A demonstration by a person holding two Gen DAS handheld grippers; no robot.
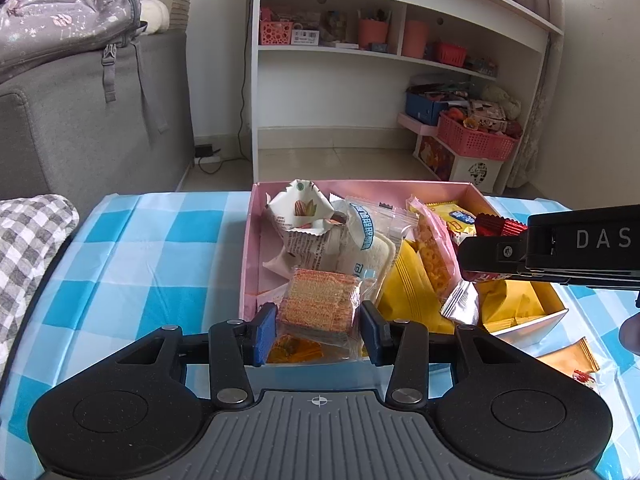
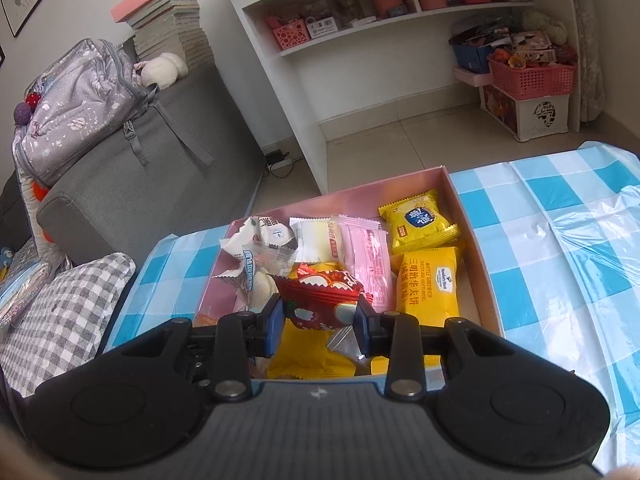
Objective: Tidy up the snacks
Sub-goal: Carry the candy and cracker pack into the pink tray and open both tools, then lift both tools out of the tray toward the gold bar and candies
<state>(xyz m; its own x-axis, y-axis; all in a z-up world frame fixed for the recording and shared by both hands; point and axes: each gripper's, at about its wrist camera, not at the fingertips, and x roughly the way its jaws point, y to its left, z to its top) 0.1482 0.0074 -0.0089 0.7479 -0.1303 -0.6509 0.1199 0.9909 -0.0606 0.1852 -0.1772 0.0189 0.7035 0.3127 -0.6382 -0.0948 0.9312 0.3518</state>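
A pink box [image 1: 250, 236] [image 2: 452, 190] on the blue-checked table holds several wrapped snacks. My left gripper [image 1: 318, 326] is shut on a clear-wrapped orange wafer pack [image 1: 320, 304], held over the box's near left corner. My right gripper [image 2: 318, 316] is shut on a red snack packet [image 2: 320, 296], held above the box's near side; in the left wrist view that gripper [image 1: 472, 258] reaches in from the right with the red packet [image 1: 500, 226] showing behind it. Yellow packets [image 2: 418, 220], a pink one [image 2: 368, 260] and white ones [image 1: 300, 210] lie inside.
An orange snack packet [image 1: 570, 362] lies on the table right of the box. A grey sofa [image 2: 132, 184] with a backpack [image 2: 76, 108] stands left, a white shelf [image 1: 400, 56] behind, and a checked cushion [image 2: 64, 308] at the table's left end.
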